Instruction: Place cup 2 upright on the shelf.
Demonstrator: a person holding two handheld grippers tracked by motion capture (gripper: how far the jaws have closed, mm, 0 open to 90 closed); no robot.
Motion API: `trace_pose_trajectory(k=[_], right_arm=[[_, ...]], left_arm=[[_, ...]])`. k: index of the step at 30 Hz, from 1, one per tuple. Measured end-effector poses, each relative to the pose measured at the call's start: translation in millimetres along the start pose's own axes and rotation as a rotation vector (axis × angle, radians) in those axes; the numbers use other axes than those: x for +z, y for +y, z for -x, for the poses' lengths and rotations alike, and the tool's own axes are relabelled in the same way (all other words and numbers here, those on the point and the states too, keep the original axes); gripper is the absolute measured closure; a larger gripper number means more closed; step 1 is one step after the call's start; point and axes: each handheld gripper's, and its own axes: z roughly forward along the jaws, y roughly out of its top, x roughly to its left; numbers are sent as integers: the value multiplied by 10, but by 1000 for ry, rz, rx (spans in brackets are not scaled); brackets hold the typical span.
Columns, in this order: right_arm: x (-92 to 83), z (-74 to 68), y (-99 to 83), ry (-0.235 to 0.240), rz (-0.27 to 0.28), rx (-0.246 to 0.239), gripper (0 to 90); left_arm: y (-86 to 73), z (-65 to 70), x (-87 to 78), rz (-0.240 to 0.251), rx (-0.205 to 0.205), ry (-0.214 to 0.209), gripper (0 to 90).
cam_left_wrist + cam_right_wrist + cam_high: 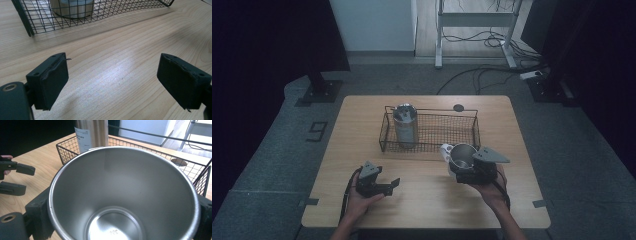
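- The job in hand looks like loading steel cups into the wire basket (432,131) on the worktop (362,125).
- One tall steel cup (405,125) stands upright inside the basket, at its left end; that part looks done.
- The right hand-held gripper (462,167) clasps a second steel cup (122,195) across its body, its jaws pressed on either side. The cup's mouth faces the gripper's camera.
- In the high view this cup (460,156) sits just in front of the basket's near wall, not yet inside it.
- The left hand-held gripper (387,186) hangs released over bare wood, jaws apart with nothing between them.
- Still to do, by my reading: carry the held cup over the near wall, set it down in the free right part and let go.
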Motion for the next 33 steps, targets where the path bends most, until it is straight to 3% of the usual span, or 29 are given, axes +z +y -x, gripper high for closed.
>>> trace_pose_trajectory(k=[7,33], right_arm=[[33,13,85,17,-2,-8,65],[55,134,389,-2,20,-6,66]], left_arm=[[-1,0,-4,-1,2,0,105],[-4,-78,-62,17,-22,17,127]])
